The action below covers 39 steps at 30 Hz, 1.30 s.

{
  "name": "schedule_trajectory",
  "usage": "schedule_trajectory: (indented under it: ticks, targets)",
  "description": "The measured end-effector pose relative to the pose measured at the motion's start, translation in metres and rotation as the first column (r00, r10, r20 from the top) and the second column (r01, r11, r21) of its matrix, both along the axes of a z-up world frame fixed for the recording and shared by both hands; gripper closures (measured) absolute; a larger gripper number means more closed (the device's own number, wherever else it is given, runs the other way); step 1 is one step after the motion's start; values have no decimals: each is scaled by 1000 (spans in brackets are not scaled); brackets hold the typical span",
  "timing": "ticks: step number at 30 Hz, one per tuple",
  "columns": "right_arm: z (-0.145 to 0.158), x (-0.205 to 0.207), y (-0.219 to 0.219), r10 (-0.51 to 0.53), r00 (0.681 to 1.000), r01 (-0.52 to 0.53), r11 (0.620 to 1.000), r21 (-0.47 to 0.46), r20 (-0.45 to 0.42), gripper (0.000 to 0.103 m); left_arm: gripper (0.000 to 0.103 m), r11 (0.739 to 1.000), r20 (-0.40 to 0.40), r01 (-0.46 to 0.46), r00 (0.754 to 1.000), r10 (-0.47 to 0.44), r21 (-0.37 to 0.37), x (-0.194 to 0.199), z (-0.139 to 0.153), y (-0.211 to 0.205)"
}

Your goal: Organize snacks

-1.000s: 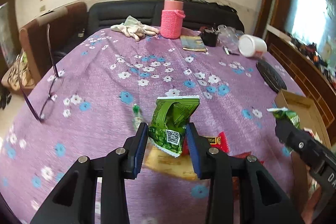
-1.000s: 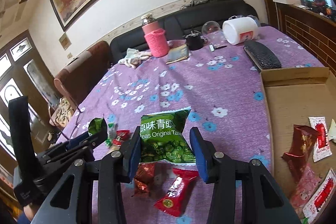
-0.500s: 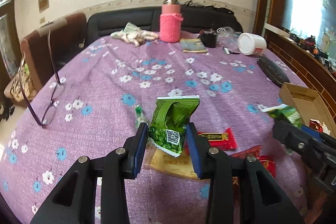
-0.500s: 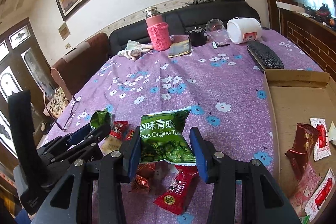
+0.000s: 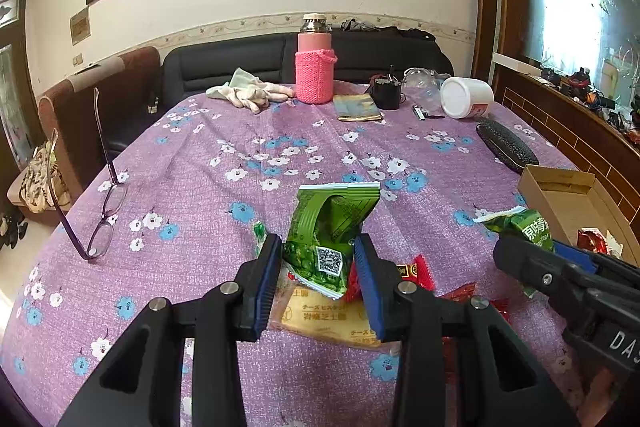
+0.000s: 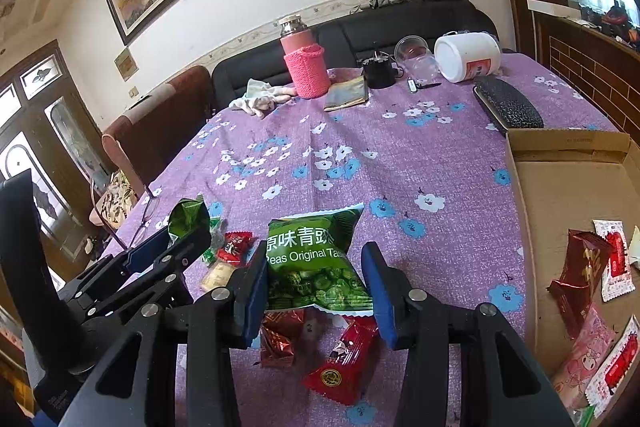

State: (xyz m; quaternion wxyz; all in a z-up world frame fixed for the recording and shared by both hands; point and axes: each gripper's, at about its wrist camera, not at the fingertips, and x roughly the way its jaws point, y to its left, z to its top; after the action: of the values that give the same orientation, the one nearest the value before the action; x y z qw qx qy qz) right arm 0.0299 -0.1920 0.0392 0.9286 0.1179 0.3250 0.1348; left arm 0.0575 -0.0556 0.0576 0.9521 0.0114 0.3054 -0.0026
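My left gripper [image 5: 317,247] is shut on a green pea packet [image 5: 332,223], back side with its QR code towards me, held above the purple flowered tablecloth [image 5: 240,155]. My right gripper [image 6: 316,255] is shut on a second green pea packet [image 6: 312,235], printed side up. Each gripper shows in the other's view: the right gripper [image 5: 560,279] at the right edge, the left gripper [image 6: 172,247] at the left. Loose snacks lie below: a red packet [image 6: 344,359], a dark red packet [image 6: 280,335] and a yellow cracker packet [image 5: 320,315]. A cardboard box [image 6: 560,187] on the right holds several packets.
Spectacles [image 5: 104,211] stand at the table's left edge. At the far end are a pink sleeved flask [image 5: 315,67], white gloves [image 5: 248,93], a notebook [image 5: 358,107], a white jar [image 5: 466,97] on its side and a black case [image 5: 506,145]. Sofa and chairs stand behind.
The left gripper has rolled and tilted a little, so its view of the table sits more level. Both green packets stay gripped. The right gripper has hardly moved.
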Motion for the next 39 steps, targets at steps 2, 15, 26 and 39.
schedule_trajectory:
  ticks: [2, 15, 26, 39]
  targets:
    - [1, 0, -1, -6, 1000, 6, 1000, 2, 4, 54, 66, 1000, -1, 5, 1000, -5, 0, 0, 0, -1]
    - [5, -2, -7, -22, 1000, 21, 1000, 12, 15, 54, 66, 1000, 23, 12, 1000, -13, 24, -4, 1, -6]
    - [6, -2, -10, -34, 999, 34, 999, 19, 10, 54, 66, 998, 64, 20, 998, -24, 62, -10, 4, -13]
    - [7, -2, -8, -48, 999, 48, 999, -5, 12, 54, 66, 997, 70, 18, 997, -23, 75, -11, 4, -15]
